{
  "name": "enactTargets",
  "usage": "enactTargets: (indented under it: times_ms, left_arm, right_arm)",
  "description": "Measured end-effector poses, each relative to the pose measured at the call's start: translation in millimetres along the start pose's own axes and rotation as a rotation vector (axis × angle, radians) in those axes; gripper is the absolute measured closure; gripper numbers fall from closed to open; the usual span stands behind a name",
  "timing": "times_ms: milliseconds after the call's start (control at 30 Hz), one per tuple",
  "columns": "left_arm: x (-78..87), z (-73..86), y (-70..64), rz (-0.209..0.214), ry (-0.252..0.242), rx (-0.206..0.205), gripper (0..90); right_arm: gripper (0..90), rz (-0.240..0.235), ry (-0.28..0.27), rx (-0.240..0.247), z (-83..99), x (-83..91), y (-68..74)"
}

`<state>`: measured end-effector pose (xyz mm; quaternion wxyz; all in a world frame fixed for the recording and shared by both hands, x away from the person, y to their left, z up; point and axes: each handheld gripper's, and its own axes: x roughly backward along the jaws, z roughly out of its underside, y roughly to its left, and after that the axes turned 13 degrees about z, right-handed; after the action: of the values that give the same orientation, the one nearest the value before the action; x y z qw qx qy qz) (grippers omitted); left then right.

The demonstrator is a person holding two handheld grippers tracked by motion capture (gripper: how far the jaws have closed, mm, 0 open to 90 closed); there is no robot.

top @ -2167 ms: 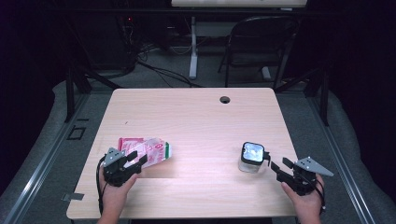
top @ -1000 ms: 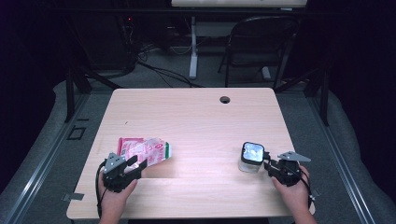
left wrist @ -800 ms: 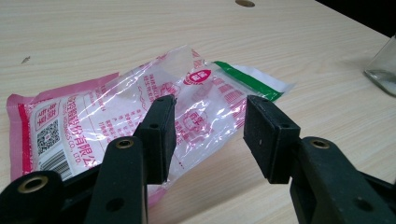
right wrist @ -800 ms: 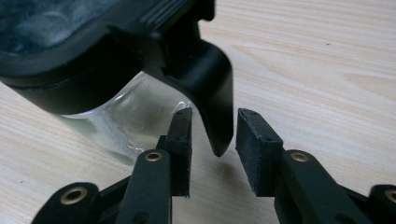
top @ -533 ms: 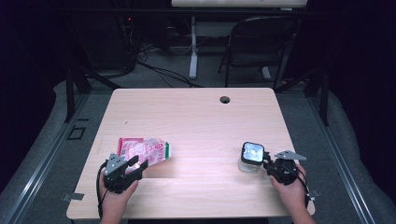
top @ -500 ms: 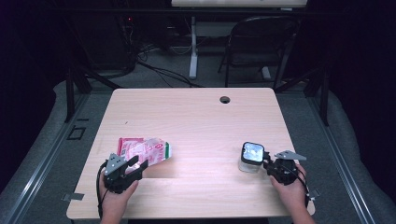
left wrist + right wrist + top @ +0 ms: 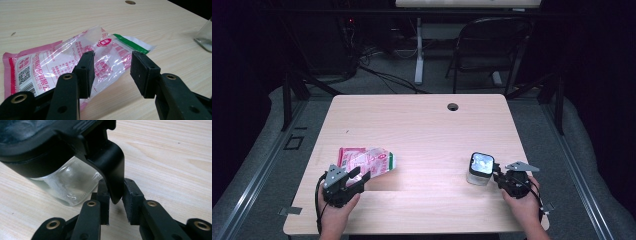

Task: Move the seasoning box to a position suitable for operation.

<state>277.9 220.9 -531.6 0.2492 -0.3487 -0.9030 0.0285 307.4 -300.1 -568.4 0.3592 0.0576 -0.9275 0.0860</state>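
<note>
A clear plastic packet (image 7: 364, 161) with pink and red print and a green end lies flat on the wooden table (image 7: 422, 130) at the left. My left gripper (image 7: 358, 176) stands open at its near edge; in the left gripper view the packet (image 7: 75, 55) lies just beyond and under the spread jaws of that gripper (image 7: 112, 67). At the right stands a small glass jar (image 7: 481, 169) with a black lid. My right gripper (image 7: 498, 175) is at its right side. In the right gripper view that gripper (image 7: 115, 195) is shut on the lid's black clasp (image 7: 113, 170), beside the jar's glass wall (image 7: 70, 185).
A round cable hole (image 7: 453, 106) sits near the table's far edge. A dark chair (image 7: 492, 45) and cables stand on the floor behind the table. The jar's glass (image 7: 205, 35) shows at the right edge of the left gripper view.
My right gripper has moved left up to the jar and closed on the lid's clasp. The left gripper has stayed at the packet, nearly still.
</note>
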Motion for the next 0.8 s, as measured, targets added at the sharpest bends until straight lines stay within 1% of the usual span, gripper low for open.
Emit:
enactTargets:
  times_ms: [67, 100, 133, 267, 300, 333, 367, 400, 433, 467, 500, 567, 600, 633, 667, 700, 733, 767, 800]
  left_arm:
    - [0.3, -0.3, -0.5, 0.001, 0.003, -0.005, 54.3]
    - [0.6, -0.5, -0.5, 0.0, 0.006, -0.008, 54.4]
    - [0.6, -0.4, -1.2, 0.003, 0.0, -0.003, 54.4]
    - [-0.5, -0.2, -3.2, 0.014, -0.003, -0.004, 54.8]
    - [-1.4, -0.3, -4.4, 0.018, -0.002, -0.007, 54.9]
    - [-2.9, -0.5, -6.6, 0.025, 0.003, -0.018, 54.9]
    - [-2.9, -0.5, -6.6, 0.025, 0.003, -0.018, 54.9]
    - [-4.7, -0.8, -10.1, 0.035, 0.012, -0.025, 54.9]
    - [-4.7, -0.8, -10.1, 0.035, 0.012, -0.025, 54.9]
    - [-6.0, -0.7, -11.6, 0.035, 0.008, -0.031, 54.9]
    - [-7.1, -0.6, -13.2, 0.04, 0.009, -0.033, 54.9]
    - [-9.5, -0.6, -16.4, 0.048, 0.016, -0.041, 54.9]
    - [-10.3, -0.9, -18.1, 0.052, 0.026, -0.045, 54.9]
    - [-12.1, -0.6, -20.0, 0.056, 0.021, -0.049, 54.9]
    - [-13.8, -0.8, -22.8, 0.061, 0.029, -0.057, 54.9]
    - [-14.6, -0.9, -24.6, 0.065, 0.038, -0.063, 54.9]
    - [-16.3, -0.5, -26.6, 0.07, 0.034, -0.067, 54.9]
    - [-17.1, -0.6, -28.2, 0.074, 0.042, -0.074, 54.9]
    - [-17.5, -0.8, -29.3, 0.074, 0.049, -0.084, 54.9]
  right_arm:
    - [76.5, 0.007, 0.002, 0.016, -0.2, 0.5, 1.6]
    - [76.5, -0.004, -0.003, 0.013, -0.2, 0.3, 3.0]
    - [76.6, -0.003, 0.004, 0.027, -0.6, 1.0, 4.3]
    - [76.5, -0.011, 0.003, 0.033, -1.0, 1.4, 8.3]
    - [76.3, -0.022, 0.005, 0.028, -1.4, 1.4, 10.3]
    - [76.3, -0.037, 0.006, 0.041, -2.1, 1.8, 15.3]
    - [76.3, -0.037, 0.006, 0.041, -2.1, 1.8, 15.3]
    - [76.2, -0.046, 0.001, 0.047, -3.1, 1.7, 22.4]
    - [76.2, -0.046, 0.001, 0.047, -3.1, 1.7, 22.4]
    - [76.1, -0.066, 0.004, 0.067, -4.7, 1.9, 30.0]
    - [76.1, -0.066, 0.004, 0.067, -4.7, 1.9, 30.0]
    - [76.2, -0.087, 0.008, 0.091, -6.9, 2.0, 39.5]
    - [76.1, -0.107, 0.006, 0.114, -8.7, 1.8, 50.6]
    - [76.1, -0.107, 0.006, 0.114, -8.7, 1.8, 50.6]
    - [76.1, -0.115, 0.006, 0.12, -9.5, 2.2, 56.9]
    - [76.1, -0.134, 0.0, 0.136, -10.4, 2.3, 66.1]
    - [76.0, -0.14, 0.0, 0.141, -10.9, 2.8, 72.4]
    - [76.0, -0.156, -0.008, 0.147, -11.4, 2.5, 78.2]
    - [75.9, -0.162, -0.004, 0.158, -12.2, 2.9, 83.4]
